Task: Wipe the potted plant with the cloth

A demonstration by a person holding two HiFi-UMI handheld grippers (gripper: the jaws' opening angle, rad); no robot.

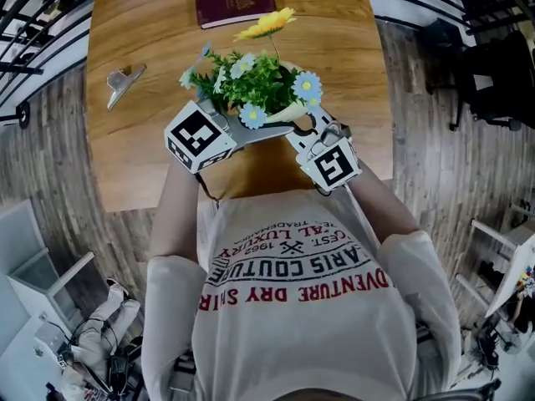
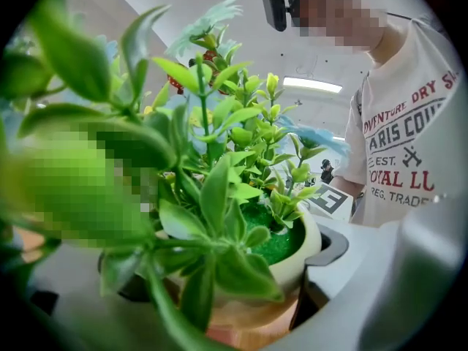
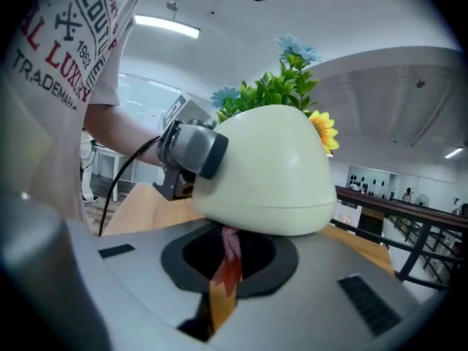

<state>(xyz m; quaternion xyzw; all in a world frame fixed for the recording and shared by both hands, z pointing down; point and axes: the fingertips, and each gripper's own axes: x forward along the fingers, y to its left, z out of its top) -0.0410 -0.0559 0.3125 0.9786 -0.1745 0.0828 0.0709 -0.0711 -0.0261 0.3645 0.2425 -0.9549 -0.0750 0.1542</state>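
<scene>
Tongs flank a flowering green potted plant [image 1: 251, 83] in a cream pot at the wooden worktop's [image 1: 150, 153] near edge; left tongs [image 2: 212, 306] clasp the pot's base; right tongs [image 3: 229, 248] pinch a reddish-orange cloth strip [image 3: 224, 287] touching the pot just ahead.

Glossy pot [image 3: 270, 167], plastic-looking leaves [image 2: 219, 189], fuzzy cloth [image 3: 230, 258], smooth wooden table [image 1: 150, 140].

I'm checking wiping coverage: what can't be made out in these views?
- Pink cloth: the right gripper view shows only a strip; the cream rounded pot hides the rest.
- Left gripper view: green leaves cover most of the pot.
- Dark red booklet, head view: print too small.
</scene>
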